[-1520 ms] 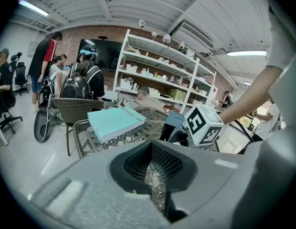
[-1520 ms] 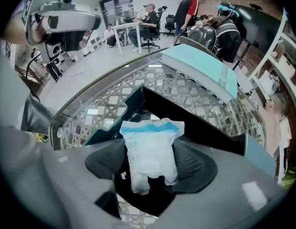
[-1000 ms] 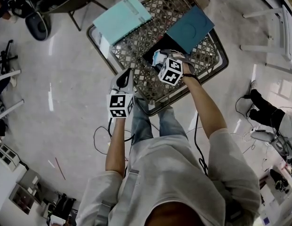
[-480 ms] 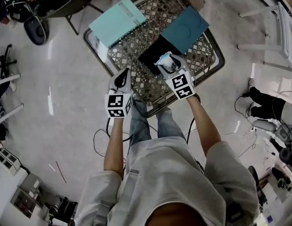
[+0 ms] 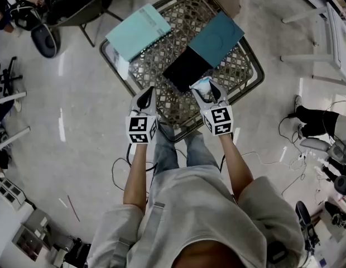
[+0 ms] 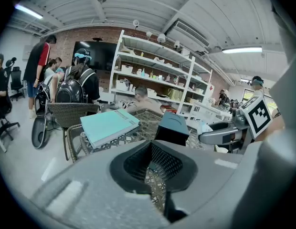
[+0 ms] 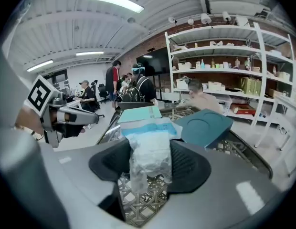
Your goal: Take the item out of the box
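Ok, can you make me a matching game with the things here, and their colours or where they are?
1 plastic packet
2 lid
3 book
4 box

A pale teal, at the left end of the table
B black, open
C dark teal
D between the jaws of the right gripper

Pairs: 1-D, 2-C, 3-A, 4-B

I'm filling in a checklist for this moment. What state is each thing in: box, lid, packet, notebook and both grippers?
right gripper: shut on the packet
left gripper: jaws together, nothing between them
packet: plastic-wrapped, held out of the box
black box: open, lid off
teal lid: off, lying flat beside the box
notebook: closed, flat on the wicker table
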`<state>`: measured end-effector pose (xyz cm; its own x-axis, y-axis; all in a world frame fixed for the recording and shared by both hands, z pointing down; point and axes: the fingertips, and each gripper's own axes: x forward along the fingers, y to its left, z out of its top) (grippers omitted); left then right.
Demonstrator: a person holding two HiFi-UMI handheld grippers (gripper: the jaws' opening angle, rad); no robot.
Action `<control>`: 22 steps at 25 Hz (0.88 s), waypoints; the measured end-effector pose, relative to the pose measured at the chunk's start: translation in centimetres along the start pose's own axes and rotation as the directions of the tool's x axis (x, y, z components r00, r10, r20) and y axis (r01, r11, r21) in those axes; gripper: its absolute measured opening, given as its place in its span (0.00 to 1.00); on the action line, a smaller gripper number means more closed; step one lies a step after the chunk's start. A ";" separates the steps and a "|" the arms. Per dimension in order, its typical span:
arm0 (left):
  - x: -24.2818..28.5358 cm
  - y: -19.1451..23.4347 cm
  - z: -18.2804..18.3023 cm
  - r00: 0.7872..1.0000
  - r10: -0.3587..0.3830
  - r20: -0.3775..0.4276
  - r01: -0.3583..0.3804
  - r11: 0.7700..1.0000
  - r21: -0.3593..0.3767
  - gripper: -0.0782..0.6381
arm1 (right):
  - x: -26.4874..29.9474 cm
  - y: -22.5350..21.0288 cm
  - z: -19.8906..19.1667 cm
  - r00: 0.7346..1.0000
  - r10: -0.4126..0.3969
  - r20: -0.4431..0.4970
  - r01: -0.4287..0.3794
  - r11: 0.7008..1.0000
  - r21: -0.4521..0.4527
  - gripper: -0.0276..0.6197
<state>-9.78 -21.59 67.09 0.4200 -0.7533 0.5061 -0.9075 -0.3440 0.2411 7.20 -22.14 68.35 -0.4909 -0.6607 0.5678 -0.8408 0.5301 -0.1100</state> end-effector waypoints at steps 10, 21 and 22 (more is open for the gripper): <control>-1.3 -1.0 3.6 0.998 0.011 0.055 -0.013 0.999 0.032 0.12 | -1.1 0.1 3.9 0.998 -0.005 0.061 0.008 0.999 -0.043 0.42; -4.3 -0.7 12.4 0.983 0.041 0.181 -0.056 0.995 0.080 0.12 | -3.3 -0.2 13.6 0.981 -0.022 0.193 0.043 0.994 -0.104 0.42; -4.4 -0.6 13.4 0.979 0.044 0.197 -0.062 0.994 0.086 0.12 | -3.2 -0.2 14.6 0.978 -0.020 0.207 0.044 0.993 -0.109 0.42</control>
<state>-11.23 -25.56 53.61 0.3703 -0.8634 0.3427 -0.9289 -0.3437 0.1376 5.62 -27.89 54.58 -0.5104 -0.7673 0.3884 -0.8314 0.5556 0.0050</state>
